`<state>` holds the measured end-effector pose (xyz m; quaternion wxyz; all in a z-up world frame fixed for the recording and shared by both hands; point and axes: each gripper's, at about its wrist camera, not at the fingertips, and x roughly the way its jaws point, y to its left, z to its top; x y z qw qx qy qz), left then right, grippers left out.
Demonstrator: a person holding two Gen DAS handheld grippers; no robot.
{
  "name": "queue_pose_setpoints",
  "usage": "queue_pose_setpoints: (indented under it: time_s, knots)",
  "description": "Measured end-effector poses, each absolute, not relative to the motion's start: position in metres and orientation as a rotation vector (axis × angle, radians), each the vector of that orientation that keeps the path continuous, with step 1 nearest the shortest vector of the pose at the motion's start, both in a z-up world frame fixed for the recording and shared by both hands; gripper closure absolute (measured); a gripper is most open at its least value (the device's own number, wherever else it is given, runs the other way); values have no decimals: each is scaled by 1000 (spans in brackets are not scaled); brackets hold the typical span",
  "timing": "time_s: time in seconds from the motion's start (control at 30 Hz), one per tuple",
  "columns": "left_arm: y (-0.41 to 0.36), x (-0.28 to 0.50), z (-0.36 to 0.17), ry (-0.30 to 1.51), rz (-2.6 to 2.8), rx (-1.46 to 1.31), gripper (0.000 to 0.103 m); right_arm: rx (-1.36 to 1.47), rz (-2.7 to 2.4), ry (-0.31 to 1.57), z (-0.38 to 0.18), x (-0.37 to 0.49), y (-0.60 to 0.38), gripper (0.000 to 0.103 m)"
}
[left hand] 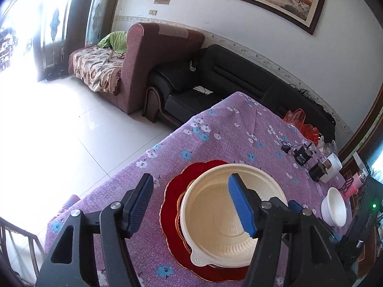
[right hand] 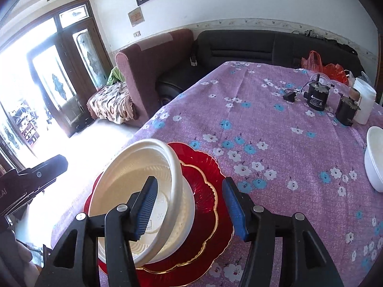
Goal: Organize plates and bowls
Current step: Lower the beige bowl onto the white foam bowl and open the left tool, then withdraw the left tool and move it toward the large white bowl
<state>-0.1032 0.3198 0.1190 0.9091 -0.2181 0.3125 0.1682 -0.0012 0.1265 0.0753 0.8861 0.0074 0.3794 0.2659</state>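
Note:
A cream plastic bowl (left hand: 222, 217) sits on stacked red plates (left hand: 172, 217) near the table's front edge. In the right wrist view two cream bowls show: a tilted upper bowl (right hand: 134, 181) leans in a lower bowl (right hand: 184, 220) on the red gold-rimmed plates (right hand: 205, 196). My left gripper (left hand: 191, 205) is open, its right finger over the bowl. My right gripper (right hand: 189, 209) is open, its left finger inside the tilted bowl, its right finger outside over the plates. A white bowl (left hand: 334, 206) stands at the right, also seen in the right wrist view (right hand: 374, 157).
The table has a purple flowered cloth (right hand: 275, 162). At its far right stand black motors with cables (right hand: 316, 98), a white cup (right hand: 363, 102) and a red plastic bag (right hand: 332, 69). Sofas (left hand: 215, 83) stand beyond the table.

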Motion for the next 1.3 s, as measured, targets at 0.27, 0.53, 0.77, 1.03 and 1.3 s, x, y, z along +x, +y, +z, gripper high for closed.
queue_pose_setpoints:
  time_s: [0.27, 0.53, 0.77, 1.03, 1.3]
  knots:
    - [291, -119, 143, 538, 406, -298, 19, 69, 505, 758, 93, -13, 84, 42]
    - [237, -120, 154, 508, 365, -153, 5, 100, 450, 740, 97, -26, 38, 41]
    - [195, -112, 148, 557, 307, -70, 5, 133, 415, 724, 98, -35, 3, 39]
    - [152, -109, 145, 574, 260, 17, 5, 191, 356, 724, 91, -37, -44, 38]
    - [120, -101, 137, 605, 215, 77, 5, 247, 281, 724, 86, -32, -93, 38]
